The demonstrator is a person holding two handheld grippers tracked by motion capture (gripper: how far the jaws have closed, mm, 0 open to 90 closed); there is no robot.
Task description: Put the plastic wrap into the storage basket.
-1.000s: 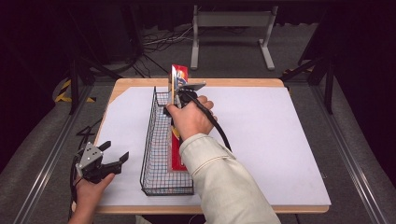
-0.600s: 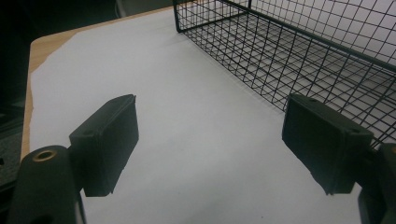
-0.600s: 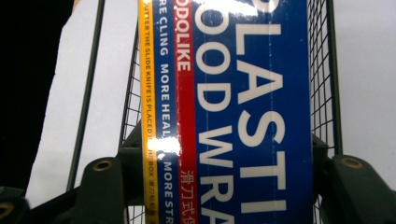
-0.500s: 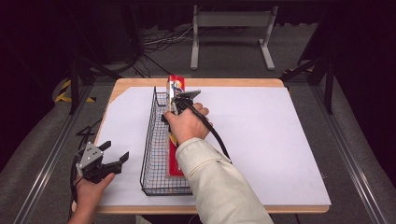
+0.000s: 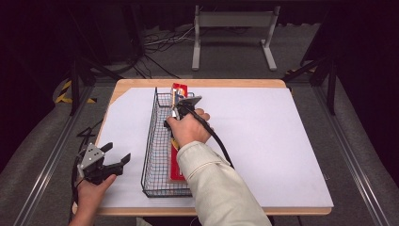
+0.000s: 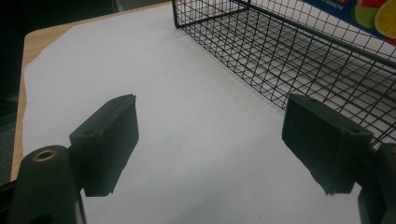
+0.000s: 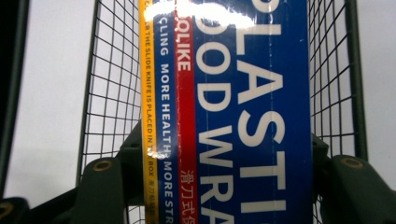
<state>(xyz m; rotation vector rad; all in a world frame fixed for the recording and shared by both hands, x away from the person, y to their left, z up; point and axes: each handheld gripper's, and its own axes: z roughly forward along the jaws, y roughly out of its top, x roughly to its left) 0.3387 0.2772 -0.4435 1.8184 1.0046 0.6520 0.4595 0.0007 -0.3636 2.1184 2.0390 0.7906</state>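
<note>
Right gripper view: plastic wrap box point(image 7: 243, 116) lettering cropped, jaws half-hidden

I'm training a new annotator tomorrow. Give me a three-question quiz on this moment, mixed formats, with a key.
1. True or false: the left gripper is inside the wire basket.
2. The right gripper is shut on: A) a cable B) the plastic wrap box C) nothing
3. Fill in: the left gripper's jaws stand ____ over the white sheet.

Key: 1 false; 2 B; 3 open
</note>
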